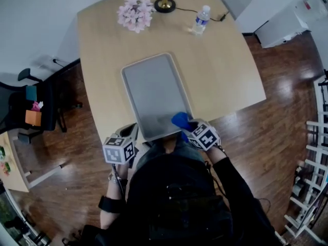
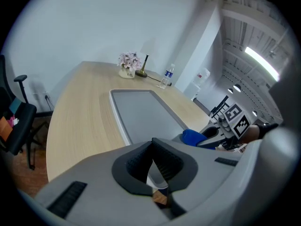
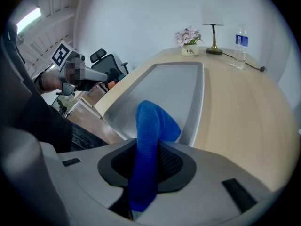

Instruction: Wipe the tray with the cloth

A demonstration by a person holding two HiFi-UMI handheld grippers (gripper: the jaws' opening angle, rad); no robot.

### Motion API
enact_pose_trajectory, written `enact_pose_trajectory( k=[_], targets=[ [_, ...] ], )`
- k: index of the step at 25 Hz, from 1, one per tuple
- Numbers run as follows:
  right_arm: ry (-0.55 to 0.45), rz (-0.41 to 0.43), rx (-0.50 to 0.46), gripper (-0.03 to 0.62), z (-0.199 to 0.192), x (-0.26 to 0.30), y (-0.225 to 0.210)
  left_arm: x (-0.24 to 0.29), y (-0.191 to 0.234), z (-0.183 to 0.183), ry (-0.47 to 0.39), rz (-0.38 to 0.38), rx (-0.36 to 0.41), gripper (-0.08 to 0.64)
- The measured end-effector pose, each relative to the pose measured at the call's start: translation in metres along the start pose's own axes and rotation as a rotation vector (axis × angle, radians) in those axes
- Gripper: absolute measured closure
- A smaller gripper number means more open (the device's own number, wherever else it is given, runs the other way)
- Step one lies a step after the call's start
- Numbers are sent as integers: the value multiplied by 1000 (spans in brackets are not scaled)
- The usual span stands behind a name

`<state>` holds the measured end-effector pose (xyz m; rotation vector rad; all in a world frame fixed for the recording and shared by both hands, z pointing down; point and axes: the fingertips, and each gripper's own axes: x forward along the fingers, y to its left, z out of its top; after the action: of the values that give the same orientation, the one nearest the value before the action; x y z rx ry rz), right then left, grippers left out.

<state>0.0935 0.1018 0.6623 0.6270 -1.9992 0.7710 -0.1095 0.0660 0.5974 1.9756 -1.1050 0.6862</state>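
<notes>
A grey rectangular tray (image 1: 154,88) lies lengthwise on the light wooden table (image 1: 225,70), its near end at the table's edge in front of me. My right gripper (image 1: 190,128) is shut on a blue cloth (image 1: 180,120), which hangs over the tray's near right corner. In the right gripper view the cloth (image 3: 151,124) stands up between the pads above the tray (image 3: 174,86). My left gripper (image 1: 130,137) sits at the tray's near left corner; its tips (image 2: 151,144) meet. Whether they pinch the tray's rim (image 2: 120,119) I cannot tell.
At the table's far end stand a pot of pink flowers (image 1: 136,13), a brass lamp base (image 1: 165,4) with a black cable, and a water bottle (image 1: 201,19). A black office chair (image 1: 36,106) is on the left. A white rack (image 1: 312,178) stands on the right.
</notes>
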Motion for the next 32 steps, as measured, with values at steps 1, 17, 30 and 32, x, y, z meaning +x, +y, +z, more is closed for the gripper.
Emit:
enact_pose_trajectory(
  k=[1, 17, 30, 32],
  targets=[
    [-6, 6, 1, 492, 1, 3, 4, -1, 0, -4, 7, 6, -4, 558],
    [-18, 125, -80, 492, 53, 66, 114, -30, 32, -47, 15, 43, -62, 558],
    [5, 141, -180, 492, 86, 87, 164, -58, 66, -49, -91, 35, -91, 558],
    [-39, 145, -195, 492, 101, 74, 174, -64, 70, -45, -113, 28, -90, 558]
  ],
)
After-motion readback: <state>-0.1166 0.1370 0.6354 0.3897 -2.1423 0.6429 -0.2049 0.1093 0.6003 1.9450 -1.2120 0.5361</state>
